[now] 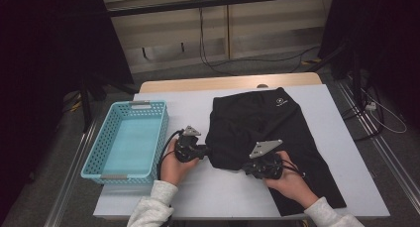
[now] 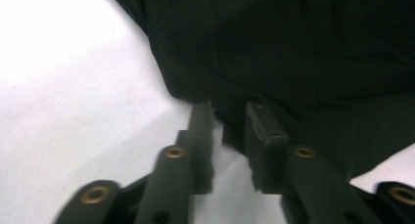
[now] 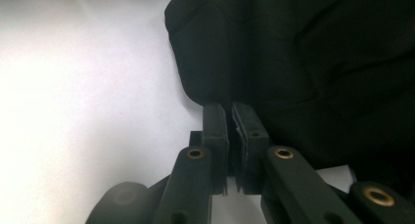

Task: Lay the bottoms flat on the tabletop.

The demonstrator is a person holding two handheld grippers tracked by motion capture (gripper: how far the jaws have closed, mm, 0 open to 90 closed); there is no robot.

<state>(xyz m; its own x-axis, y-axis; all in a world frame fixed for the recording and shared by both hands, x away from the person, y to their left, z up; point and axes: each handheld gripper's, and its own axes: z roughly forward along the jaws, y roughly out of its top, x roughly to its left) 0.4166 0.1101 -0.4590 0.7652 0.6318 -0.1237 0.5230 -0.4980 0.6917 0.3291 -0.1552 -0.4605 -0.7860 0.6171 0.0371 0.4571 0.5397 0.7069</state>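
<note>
Black garment (image 1: 262, 133) edge between left claw (image 2: 230, 114) jaws; unpinched.

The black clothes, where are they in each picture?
High view: the black garment lies spread over the middle and right of the white table top, beside the blue basket.
Left gripper view: it covers the top and right, above the jaw tips.
Right gripper view: it covers the upper right, with its edge at the jaw tips.
Shared landmark: the white table top along the garment's curved edge.
</note>
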